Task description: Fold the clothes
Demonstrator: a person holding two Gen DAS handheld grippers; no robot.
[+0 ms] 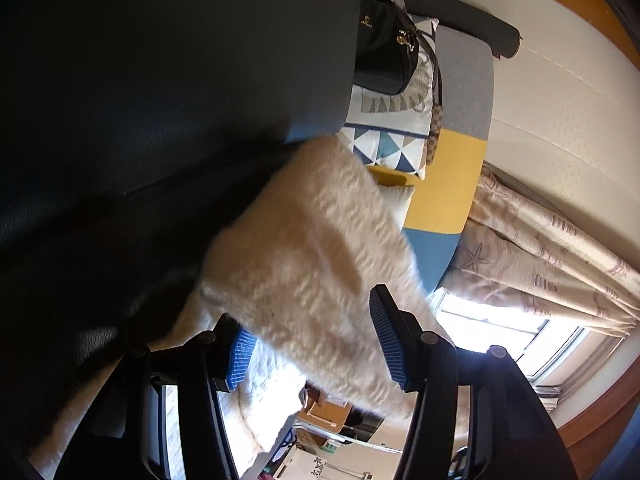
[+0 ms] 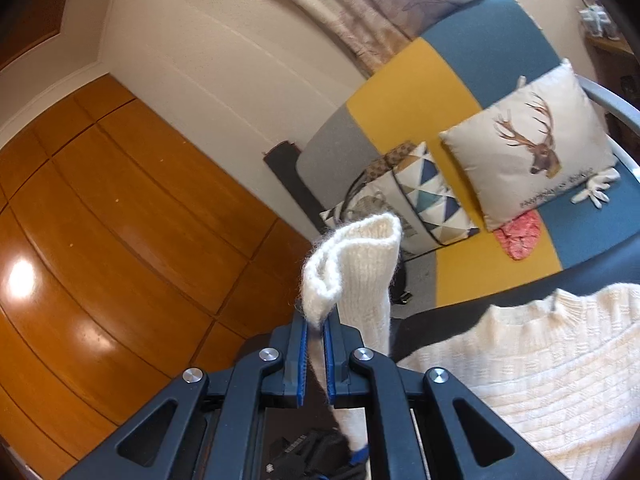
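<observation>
Left wrist view first: the left gripper (image 1: 316, 344) stands wide, its blue pads well apart, and a cream knit sweater (image 1: 316, 248) hangs blurred between and beyond them; whether either pad touches the knit cannot be told. The sweater drapes against a big dark surface (image 1: 140, 100) that fills the left of the frame. Beyond it, a sofa (image 1: 448, 184) in grey, yellow and blue blocks, with a black handbag (image 1: 384, 48) sitting on a triangle-patterned cushion (image 1: 388, 144). A starfish-print curtain (image 1: 540, 248) hangs beside a bright window (image 1: 492, 332).

Over to the right wrist view: the right gripper (image 2: 316, 332) is narrow, pinched on a sleeve (image 2: 356, 264) of the sweater, the cuff standing up above the pads and folded over on itself. The rest of the sleeve trails down behind the right finger. The sweater's body (image 2: 540, 368) lies spread at lower right, collar toward the sofa (image 2: 460, 80), on the dark surface (image 2: 460, 304). On the sofa sit the triangle cushion (image 2: 428, 196), a deer cushion (image 2: 528, 148), a pink cloth (image 2: 520, 236) and a white glove (image 2: 596, 188). Wooden cupboard doors (image 2: 100, 220) fill the left.
</observation>
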